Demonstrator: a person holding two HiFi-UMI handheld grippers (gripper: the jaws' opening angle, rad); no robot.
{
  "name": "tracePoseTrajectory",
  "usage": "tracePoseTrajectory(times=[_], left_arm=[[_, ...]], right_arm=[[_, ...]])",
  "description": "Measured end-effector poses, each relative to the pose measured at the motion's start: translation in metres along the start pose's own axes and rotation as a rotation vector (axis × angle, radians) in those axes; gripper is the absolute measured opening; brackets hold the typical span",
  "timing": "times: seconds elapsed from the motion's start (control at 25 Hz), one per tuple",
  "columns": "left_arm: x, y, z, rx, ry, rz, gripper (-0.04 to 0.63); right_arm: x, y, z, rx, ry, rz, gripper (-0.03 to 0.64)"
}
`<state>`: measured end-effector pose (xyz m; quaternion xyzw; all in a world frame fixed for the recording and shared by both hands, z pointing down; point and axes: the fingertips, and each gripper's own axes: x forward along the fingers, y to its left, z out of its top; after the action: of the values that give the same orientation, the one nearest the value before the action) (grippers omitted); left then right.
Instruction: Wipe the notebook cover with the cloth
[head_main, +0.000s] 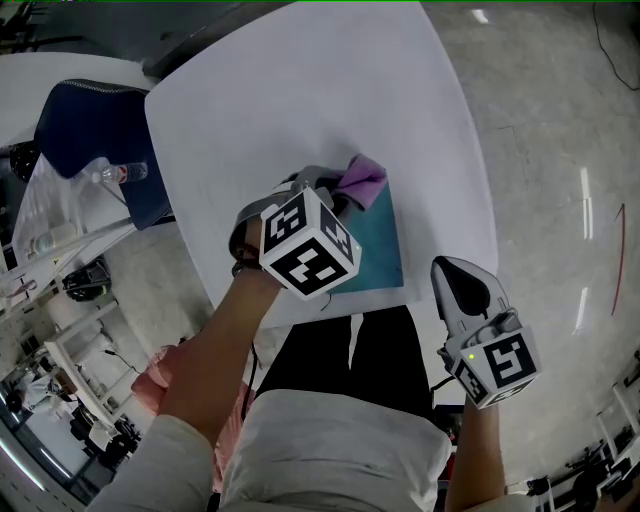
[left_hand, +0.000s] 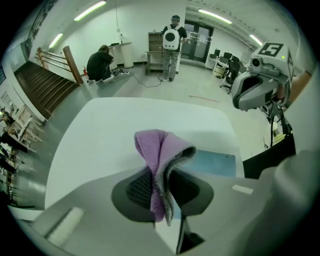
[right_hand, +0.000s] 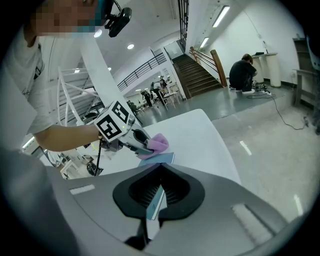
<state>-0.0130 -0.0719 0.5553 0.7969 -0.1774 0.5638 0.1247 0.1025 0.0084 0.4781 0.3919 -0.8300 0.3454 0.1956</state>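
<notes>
- The notebook (head_main: 380, 250) – teal cover, lying flat – sat near the white worktop's (head_main: 300, 90) front edge.
- The left gripper (left_hand: 161, 190) pinched a folded purple cloth (left_hand: 161, 147) at the notebook's far corner.
- The right gripper (right_hand: 159, 192) – jaws together, empty – hung beside the worktop.

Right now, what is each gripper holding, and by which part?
Left gripper pinches the purple cloth by a folded end; the rest bunches out beyond the jaws. Right gripper: jaws together, nothing held.
</notes>
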Motion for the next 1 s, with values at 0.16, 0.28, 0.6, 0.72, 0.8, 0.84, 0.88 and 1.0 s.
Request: tracePoseTrajectory(times=[0.16, 0.28, 0.6, 0.72, 0.8, 0.84, 0.88, 1.0], left_arm=[[0.009, 0.005, 0.005, -0.005, 0.009, 0.001, 0.074], [0.014, 0.007, 0.009, -0.003, 0.017, 0.002, 0.074], [0.031, 0.001, 0.013, 0.012, 0.045, -0.007, 0.074], [0.031, 0.0, 0.012, 0.014, 0.047, -0.012, 0.074], [0.03, -0.002, 0.012, 0.021, 0.049, -0.01, 0.074], [0.03, -0.003, 0.011, 0.026, 0.05, -0.008, 0.074], [0.03, -0.005, 0.011, 0.032, 0.051, -0.005, 0.074], [0.029, -0.011, 0.01, 0.05, 0.052, -0.004, 0.074]], right_arm=[[0.001, -0.006, 0.0, 0.007, 0.004, -0.003, 0.014], [0.002, -0.008, 0.0, 0.014, 0.006, -0.003, 0.014], [0.004, -0.016, 0.001, 0.028, 0.005, -0.003, 0.014], [0.006, -0.016, 0.001, 0.031, 0.006, -0.001, 0.014], [0.008, -0.015, 0.002, 0.031, 0.005, 0.002, 0.014], [0.008, -0.014, 0.002, 0.03, 0.005, 0.004, 0.014], [0.009, -0.014, 0.002, 0.03, 0.005, 0.005, 0.014], [0.009, -0.014, 0.002, 0.028, 0.004, 0.006, 0.014]])
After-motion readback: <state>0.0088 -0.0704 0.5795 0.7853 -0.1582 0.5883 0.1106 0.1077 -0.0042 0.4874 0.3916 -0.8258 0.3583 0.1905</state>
